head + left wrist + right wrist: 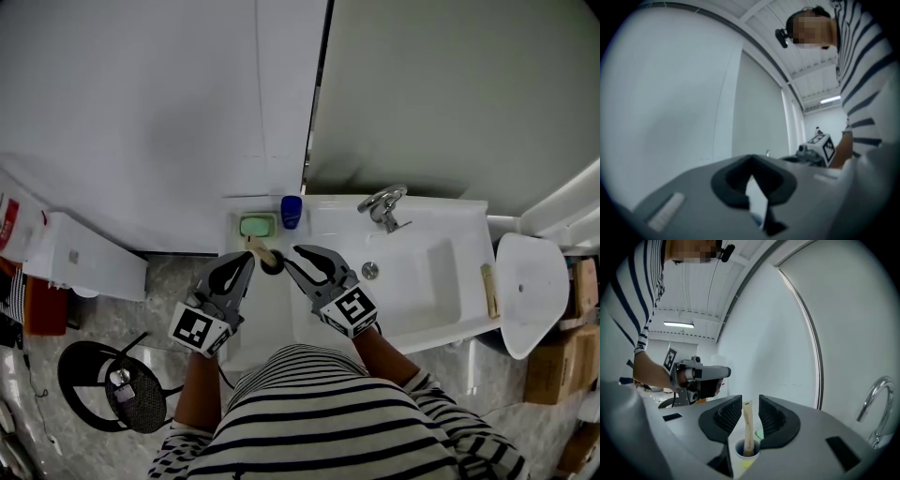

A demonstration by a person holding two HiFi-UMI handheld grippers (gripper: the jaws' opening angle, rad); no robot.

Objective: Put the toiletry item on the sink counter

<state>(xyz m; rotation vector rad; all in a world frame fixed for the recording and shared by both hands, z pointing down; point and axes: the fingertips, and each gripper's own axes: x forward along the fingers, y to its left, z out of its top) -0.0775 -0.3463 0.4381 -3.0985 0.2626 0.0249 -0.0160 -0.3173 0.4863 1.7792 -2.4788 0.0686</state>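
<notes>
Right gripper hanging released, jaws apart; tan slim tube standing in small blue-rimmed cup just ahead, between its jaws, seemingly untouched. Left gripper clenching shut, empty, hovering left of cup.

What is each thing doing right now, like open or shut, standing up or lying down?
left gripper: shut, nothing in it.
right gripper: open, one jaw on each side of the stick.
stick: standing in the cup, leaning a little.
cup: upright on the sink counter.
blue pot: upright by the wall.
faucet: no water seen coming out.
</notes>
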